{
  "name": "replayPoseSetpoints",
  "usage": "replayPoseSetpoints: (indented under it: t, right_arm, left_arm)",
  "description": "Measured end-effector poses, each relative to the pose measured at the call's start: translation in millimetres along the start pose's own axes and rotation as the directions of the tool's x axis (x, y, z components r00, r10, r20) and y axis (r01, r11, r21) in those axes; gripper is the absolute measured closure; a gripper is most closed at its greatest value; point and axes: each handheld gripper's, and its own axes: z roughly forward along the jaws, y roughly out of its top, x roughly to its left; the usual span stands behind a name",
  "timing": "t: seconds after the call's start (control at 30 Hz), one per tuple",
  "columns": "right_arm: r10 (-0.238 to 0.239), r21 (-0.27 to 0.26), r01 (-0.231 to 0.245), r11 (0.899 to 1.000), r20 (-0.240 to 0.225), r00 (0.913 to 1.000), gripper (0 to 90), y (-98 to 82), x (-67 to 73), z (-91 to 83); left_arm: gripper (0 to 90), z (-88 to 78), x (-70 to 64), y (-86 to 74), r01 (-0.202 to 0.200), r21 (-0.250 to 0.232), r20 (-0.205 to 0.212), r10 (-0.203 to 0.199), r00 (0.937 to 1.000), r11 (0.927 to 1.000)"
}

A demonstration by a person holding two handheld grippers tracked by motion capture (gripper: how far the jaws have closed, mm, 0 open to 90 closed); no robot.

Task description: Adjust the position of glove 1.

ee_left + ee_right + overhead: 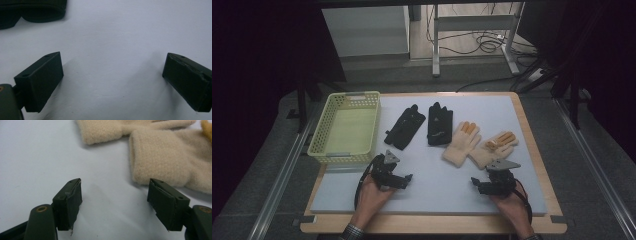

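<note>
High view: beige glove fingertips up-right, cuff toward spread, empty right gripper; left gripper likewise.

Two black gloves lie upper centre of the frame, and two cream gloves with orange fingertips sit right of them. The perforated basket is pale yellow, the table mat pale grey, and the tongs black.

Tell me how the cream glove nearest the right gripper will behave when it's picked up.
The cream glove looks like soft fleecy knit lying flat, so it will probably sag and fold when lifted. It seems light. Its fuzzy cuff should give the right gripper, whose jaws stand open, a non-slip hold.
</note>
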Motion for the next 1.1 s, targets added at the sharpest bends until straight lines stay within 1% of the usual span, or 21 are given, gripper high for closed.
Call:
replayPoseSetpoints:
  t: [0.1, 0.13, 0.2, 0.37, 0.77, 0.9, 1.0, 1.03, 1.1]
  right_arm:
    - [-0.002, 0.001, 0.002, 1.000, 0.002, 1.0000, 25.5, 0.0, 0.3, 0.1]
    - [0.000, 0.004, 0.000, 1.000, 0.005, 1.0000, 22.9, 0.1, 0.4, 0.3]
    - [-0.002, 0.007, 0.002, 1.000, 0.006, 1.0000, 21.6, 0.1, 0.3, 0.7]
    - [0.001, 0.012, -0.001, 1.000, 0.011, 0.9999, 20.2, 0.4, 0.7, 0.9]
    - [0.008, 0.013, -0.008, 1.000, 0.013, 0.9999, 21.7, 0.7, 1.3, 0.4]
    - [0.019, 0.015, -0.019, 1.000, 0.011, 0.9998, 22.0, 1.6, 0.8, 0.4]
    - [0.022, 0.025, -0.022, 0.999, 0.005, 0.9997, 22.0, 3.5, 0.2, 0.4]
    - [0.030, 0.026, -0.029, 0.999, -0.009, 0.9995, 22.0, 5.1, 1.0, 0.2]
    - [0.029, 0.023, -0.028, 0.999, -0.013, 0.9995, 22.0, 6.2, 1.6, 0.3]
  left_arm:
    - [3.4, 0.0, 0.0, -0.1, 0.000, -0.001, 0.001, 0.000, 1.0000, 1.0000]
    - [3.4, 0.0, 0.0, -0.2, 0.001, -0.002, 0.001, -0.001, 1.0000, 1.0000]
    - [3.4, 0.0, 0.1, -0.3, 0.001, -0.003, 0.001, -0.001, 1.0000, 1.0000]
    - [3.5, 0.2, 0.0, -0.5, 0.001, -0.006, 0.001, -0.001, 1.0000, 1.0000]
    - [3.6, 0.2, 0.0, -0.6, 0.001, -0.007, 0.000, -0.001, 1.0000, 1.0000]
    - [3.6, 0.1, 0.0, -0.6, 0.001, -0.007, 0.000, -0.001, 1.0000, 1.0000]
    - [3.6, 0.1, 0.0, -0.6, 0.001, -0.008, 0.000, -0.001, 1.0000, 1.0000]
    - [3.6, 0.1, 0.0, -0.6, 0.000, -0.008, 0.000, 0.000, 1.0000, 1.0000]
    - [3.7, 0.1, 0.0, -0.6, 0.000, -0.008, 0.000, 0.000, 1.0000, 1.0000]
